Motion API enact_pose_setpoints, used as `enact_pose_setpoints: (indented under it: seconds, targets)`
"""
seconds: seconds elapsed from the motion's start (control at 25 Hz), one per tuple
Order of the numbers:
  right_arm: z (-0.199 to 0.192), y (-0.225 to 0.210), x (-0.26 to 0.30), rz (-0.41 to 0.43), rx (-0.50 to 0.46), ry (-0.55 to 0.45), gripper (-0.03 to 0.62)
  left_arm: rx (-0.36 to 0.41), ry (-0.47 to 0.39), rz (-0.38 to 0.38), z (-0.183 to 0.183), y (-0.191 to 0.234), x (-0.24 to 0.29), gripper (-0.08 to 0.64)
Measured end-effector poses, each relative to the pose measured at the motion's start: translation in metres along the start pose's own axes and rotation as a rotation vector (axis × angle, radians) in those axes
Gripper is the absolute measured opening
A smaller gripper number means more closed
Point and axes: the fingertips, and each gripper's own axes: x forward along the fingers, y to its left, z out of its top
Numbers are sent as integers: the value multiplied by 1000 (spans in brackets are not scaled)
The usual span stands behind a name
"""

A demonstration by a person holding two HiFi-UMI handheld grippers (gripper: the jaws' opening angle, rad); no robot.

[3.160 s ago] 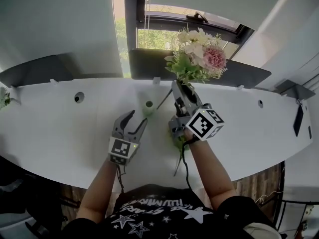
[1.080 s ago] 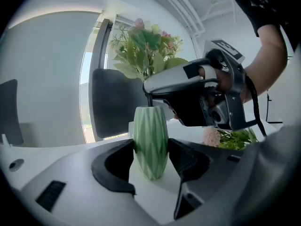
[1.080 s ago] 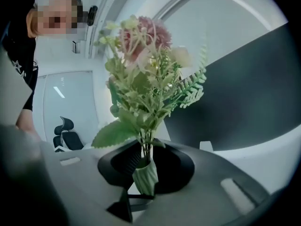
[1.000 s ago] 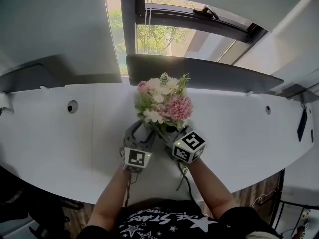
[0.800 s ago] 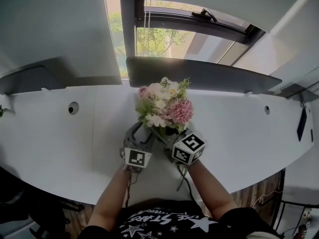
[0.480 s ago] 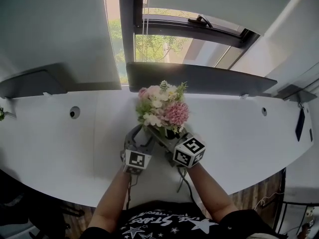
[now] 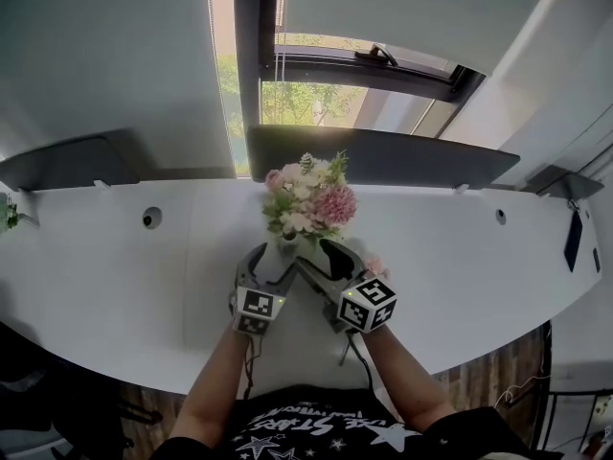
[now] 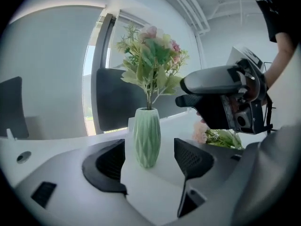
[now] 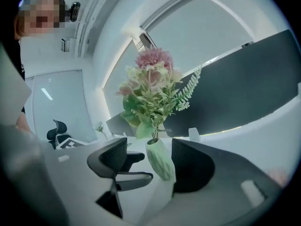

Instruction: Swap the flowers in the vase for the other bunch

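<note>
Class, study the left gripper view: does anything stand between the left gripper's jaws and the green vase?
Nothing visible does. The left gripper, jaws just opened with nothing gripped, faces the vase across the white table. The right gripper, also just opened and holding nothing, hangs to the right, outside that line.

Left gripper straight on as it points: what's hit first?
Probably the green vase, centred between the left gripper's fingers, which have just been opening and don't touch it; depth unclear.
</note>
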Motion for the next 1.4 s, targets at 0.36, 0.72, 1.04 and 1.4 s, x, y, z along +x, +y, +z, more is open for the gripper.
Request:
enact_pose_setpoints:
  seconds: [0.36, 0.72, 1.04, 1.4]
  targets:
    - [6, 9, -51, -91, -9, -79, 181, -86, -132, 20, 31, -9, -54, 309]
    - [15, 43, -90, -176, -24, -177, 3, -90, -215, 2, 45, -24, -123, 48]
    - [0, 74, -110, -243, -9, -206, 3, -92, -220, -68, 35, -20, -148, 8]
    - [4, 94, -138, -207, -22, -259, 3, -71, -274, -50, 49, -39, -176, 8]
